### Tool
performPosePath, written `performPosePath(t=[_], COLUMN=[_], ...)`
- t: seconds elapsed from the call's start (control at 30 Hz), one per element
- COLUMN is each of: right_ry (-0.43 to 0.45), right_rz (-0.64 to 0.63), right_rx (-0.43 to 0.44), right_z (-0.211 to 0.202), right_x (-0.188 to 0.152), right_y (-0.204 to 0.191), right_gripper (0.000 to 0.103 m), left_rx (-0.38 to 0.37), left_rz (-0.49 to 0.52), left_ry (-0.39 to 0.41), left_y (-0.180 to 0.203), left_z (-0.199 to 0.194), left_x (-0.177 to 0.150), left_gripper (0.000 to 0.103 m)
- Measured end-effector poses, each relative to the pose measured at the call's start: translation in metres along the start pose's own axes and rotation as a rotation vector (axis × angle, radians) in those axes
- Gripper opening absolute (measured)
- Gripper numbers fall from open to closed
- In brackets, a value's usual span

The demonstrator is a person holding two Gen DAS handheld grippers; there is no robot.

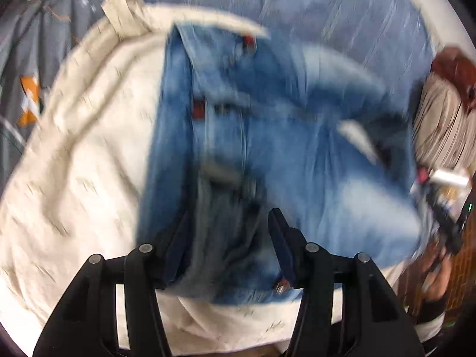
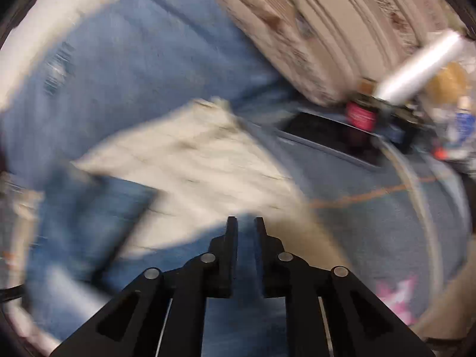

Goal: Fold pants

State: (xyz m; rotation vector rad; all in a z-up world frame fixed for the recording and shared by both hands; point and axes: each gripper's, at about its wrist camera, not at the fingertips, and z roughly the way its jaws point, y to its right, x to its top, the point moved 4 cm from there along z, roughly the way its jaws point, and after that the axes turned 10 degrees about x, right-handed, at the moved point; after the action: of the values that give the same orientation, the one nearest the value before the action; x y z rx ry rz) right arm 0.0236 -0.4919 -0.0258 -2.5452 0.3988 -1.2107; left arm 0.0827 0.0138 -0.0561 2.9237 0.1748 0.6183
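Blue jeans (image 1: pixel 267 136) lie bunched on a cream blanket (image 1: pixel 83 160), blurred by motion. My left gripper (image 1: pixel 227 223) is open, its fingers (image 1: pixel 178 238) spread on either side of a ridge of denim near the jeans' lower edge. In the right wrist view my right gripper (image 2: pixel 245 223) has its jaws close together with blue denim (image 2: pixel 247 255) between them, held over the cream blanket (image 2: pixel 190 160). More of the jeans (image 2: pixel 80 226) hangs at the lower left.
A blue striped sheet (image 1: pixel 297 9) covers the bed behind. A grey patterned cover (image 1: pixel 32 68) lies at the left. A beige pillow (image 2: pixel 327 29), a dark phone-like slab (image 2: pixel 327 136), a silver tube (image 2: pixel 422 65) and small bottles sit at the right.
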Motion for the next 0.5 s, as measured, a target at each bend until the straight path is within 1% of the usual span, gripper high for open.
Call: performPosePath(t=[0.03, 0.07, 0.1, 0.13, 0.17, 0.23, 0.27, 0.3, 0.33, 0.37, 0.43, 0.47, 0.5], right_ry=[-0.01, -0.026, -0.05, -0.086, -0.122, -0.174, -0.203, -0.209, -0.2, -0.195, -0.082, -0.002, 0.071], right_rz=[-0.001, -0.002, 0.003, 0.014, 0.024, 0.045, 0.079, 0.128, 0.154, 0.151, 0.034, -0.029, -0.058], right_rx=[0.055, 0.136, 0.201, 0.264, 0.273, 0.216, 0.194, 0.237, 0.298, 0.339, 0.279, 0.238, 0.191], right_z=[0.005, 0.012, 0.019, 0.033, 0.05, 0.076, 0.089, 0.097, 0.097, 0.098, 0.083, 0.069, 0.058], right_x=[-0.002, -0.006, -0.008, -0.012, -0.016, -0.021, -0.024, -0.023, -0.02, -0.011, 0.023, 0.046, 0.068], right_y=[-0.012, -0.029, -0.041, -0.056, -0.067, -0.074, -0.073, -0.072, -0.074, -0.078, -0.086, -0.09, -0.088], right_gripper=[0.053, 0.069, 0.078, 0.077, 0.076, 0.076, 0.076, 0.058, 0.033, 0.011, 0.01, 0.01, 0.01], left_rx=[0.004, 0.02, 0.024, 0.013, 0.004, 0.0, 0.003, 0.002, -0.002, -0.009, -0.022, -0.022, -0.018], left_rz=[-0.009, -0.022, -0.04, -0.058, -0.072, -0.093, -0.096, -0.097, -0.103, -0.11, -0.13, -0.136, -0.145], left_ry=[0.013, 0.017, 0.015, 0.004, -0.011, -0.042, -0.054, -0.065, -0.073, -0.077, -0.063, -0.052, -0.036], left_y=[-0.003, -0.005, -0.008, -0.01, -0.01, -0.008, -0.006, -0.004, -0.004, -0.004, -0.003, -0.004, -0.004], left_z=[-0.003, -0.002, 0.0, 0.004, 0.009, 0.023, 0.029, 0.034, 0.036, 0.036, 0.038, 0.037, 0.037], left_x=[0.009, 0.021, 0.029, 0.034, 0.038, 0.047, 0.05, 0.051, 0.053, 0.054, 0.074, 0.083, 0.096], left_gripper=[0.056, 0.057, 0.057, 0.057, 0.057, 0.057, 0.057, 0.057, 0.057, 0.057, 0.057, 0.057, 0.06])
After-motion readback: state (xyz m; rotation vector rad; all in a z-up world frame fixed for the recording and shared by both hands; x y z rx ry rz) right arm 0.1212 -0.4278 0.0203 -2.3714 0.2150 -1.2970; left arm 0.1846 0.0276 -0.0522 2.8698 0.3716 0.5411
